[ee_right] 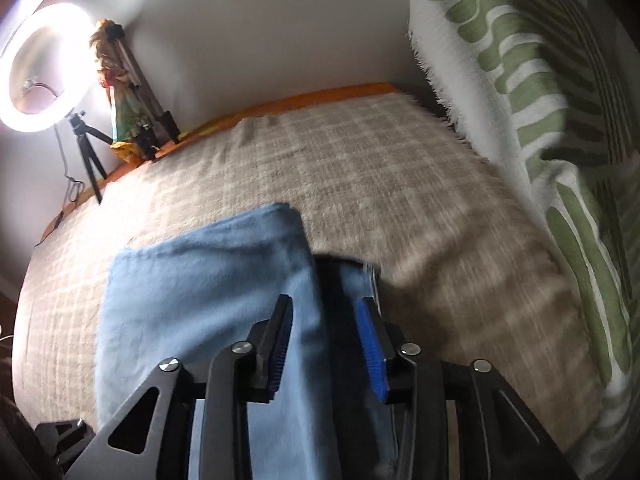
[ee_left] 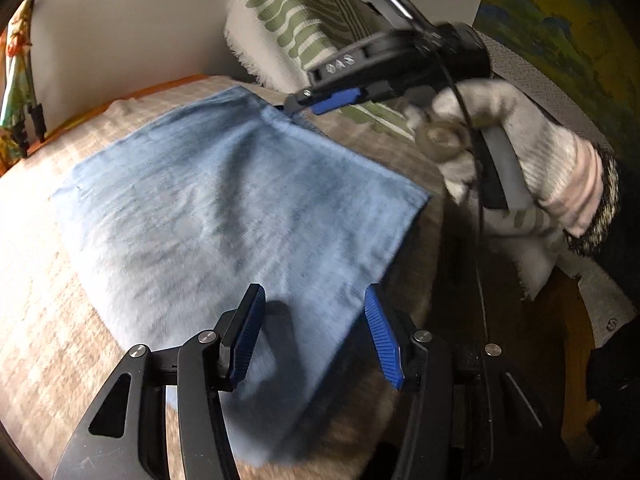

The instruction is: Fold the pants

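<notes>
Left wrist view: folded blue pants [ee_left: 224, 200] flat on the plaid-blanketed bed [ee_left: 48, 280]; left tool [ee_left: 316, 316] spread above the near edge, pinching nothing. Right tool [ee_left: 296, 106], in a gloved hand [ee_left: 520, 160], at the far corner.

Right wrist view: right tool [ee_right: 326, 332] parted over the pants [ee_right: 192, 300], gripping nothing; striped pillow [ee_right: 540, 100] alongside.

Folded blue pants [ee_left: 224, 200] lie flat on the plaid bed [ee_left: 60, 320], beneath the left gripper's [ee_left: 314, 332] parted jaws.
</notes>
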Demonstrator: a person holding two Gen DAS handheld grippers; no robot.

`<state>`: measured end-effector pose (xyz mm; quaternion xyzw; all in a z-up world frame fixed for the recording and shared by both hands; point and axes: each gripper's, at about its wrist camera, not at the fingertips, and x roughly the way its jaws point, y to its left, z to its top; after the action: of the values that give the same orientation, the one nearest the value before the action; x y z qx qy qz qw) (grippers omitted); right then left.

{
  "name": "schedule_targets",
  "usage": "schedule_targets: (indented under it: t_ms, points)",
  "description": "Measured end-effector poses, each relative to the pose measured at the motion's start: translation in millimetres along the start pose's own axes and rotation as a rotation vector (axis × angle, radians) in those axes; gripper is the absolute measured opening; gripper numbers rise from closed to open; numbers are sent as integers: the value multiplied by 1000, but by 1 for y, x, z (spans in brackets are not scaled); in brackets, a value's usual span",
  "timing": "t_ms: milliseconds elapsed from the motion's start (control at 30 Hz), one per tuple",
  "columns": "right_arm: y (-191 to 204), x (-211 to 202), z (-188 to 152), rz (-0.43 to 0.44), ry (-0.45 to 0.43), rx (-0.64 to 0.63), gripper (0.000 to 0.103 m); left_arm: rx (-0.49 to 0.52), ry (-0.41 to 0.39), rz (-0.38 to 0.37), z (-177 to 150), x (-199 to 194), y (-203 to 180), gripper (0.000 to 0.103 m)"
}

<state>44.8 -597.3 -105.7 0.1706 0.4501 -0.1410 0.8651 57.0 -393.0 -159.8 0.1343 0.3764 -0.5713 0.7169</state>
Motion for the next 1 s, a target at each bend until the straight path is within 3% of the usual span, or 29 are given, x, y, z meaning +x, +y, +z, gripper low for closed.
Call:
schedule_targets:
  t_ms: [233, 400, 600, 800, 1000]
  points:
    - [15, -42, -34, 4, -23, 28, 55, -92, -78, 13, -3, -63, 16, 51]
    - [34, -66, -36, 34, -72, 25, 88, -201, -110, 16, -5, -97, 50, 55]
    - [29, -53, -31, 36, -67, 39, 100, -352, -105, -12, -8, -102, 93, 57]
    - [5, -27, -24, 22, -29, 25, 103, -506, -58, -68, -8, -66, 130, 57]
    - [-35, 4, -21, 86, 29, 48, 103, -603, -39, -130, -10, -33, 143, 57]
